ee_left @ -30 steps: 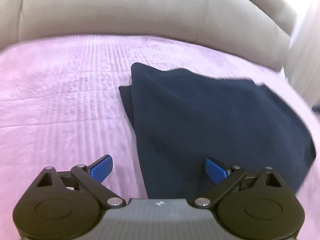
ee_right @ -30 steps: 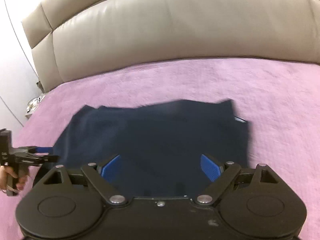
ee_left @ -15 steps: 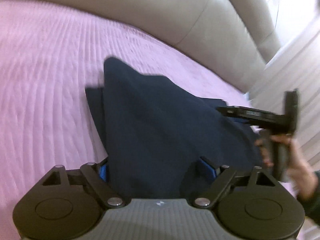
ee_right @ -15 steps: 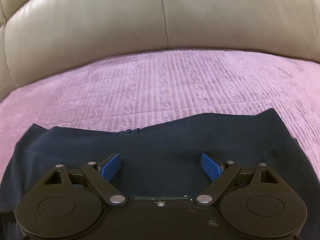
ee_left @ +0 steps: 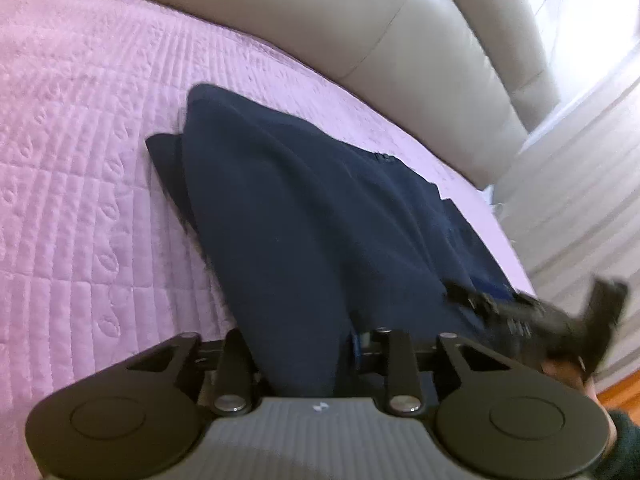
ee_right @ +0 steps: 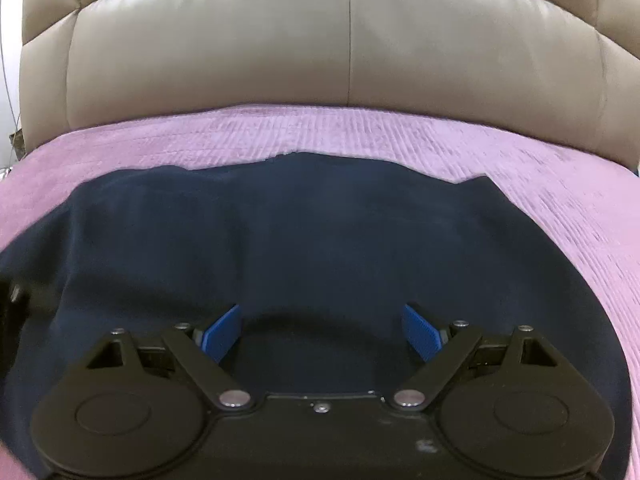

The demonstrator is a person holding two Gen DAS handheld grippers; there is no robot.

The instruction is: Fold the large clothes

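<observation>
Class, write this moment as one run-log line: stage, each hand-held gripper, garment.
stage: grasping | left hand-held gripper: just closed onto navy garment | right hand-held gripper: open over garment | garment: folded, on pink bedspread

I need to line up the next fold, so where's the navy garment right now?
The navy garment lies on the pink bedspread below the beige headboard; its near edge is pinched in the left gripper, which has just been closing.

The folded garment (ee_left: 320,216) is being supported on the bedspread (ee_left: 80,168), with the headboard (ee_right: 320,48) standing behind at twelve o'clock. Bedspread is being left exposed at nine and three o'clock of the garment.
</observation>
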